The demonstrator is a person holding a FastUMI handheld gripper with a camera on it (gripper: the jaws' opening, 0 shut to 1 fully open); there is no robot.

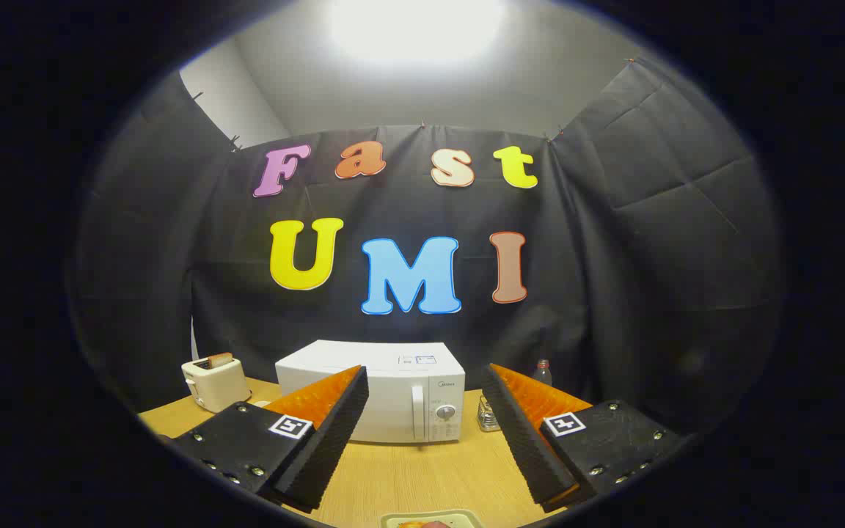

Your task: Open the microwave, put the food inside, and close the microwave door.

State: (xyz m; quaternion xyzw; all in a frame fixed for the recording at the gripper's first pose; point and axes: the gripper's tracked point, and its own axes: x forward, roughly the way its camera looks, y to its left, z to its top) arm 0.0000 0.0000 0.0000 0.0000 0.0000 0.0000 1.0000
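Note:
A white microwave [393, 392] stands on the wooden table [408, 477] beyond my fingers, its door shut, with a vertical handle [416, 413] and a knob [445, 412] on its right side. My gripper [426, 381] is open, fingers spread wide, nothing between them, well short of the microwave. A pale plate [431, 519] with orange food on it lies on the table just below and between the fingers, mostly cut off.
A cream toaster [213, 381] with a slice of bread stands left of the microwave. A small glass jar [488, 416] and a plastic bottle [543, 372] stand right of it. Black cloth walls close the booth behind and at both sides.

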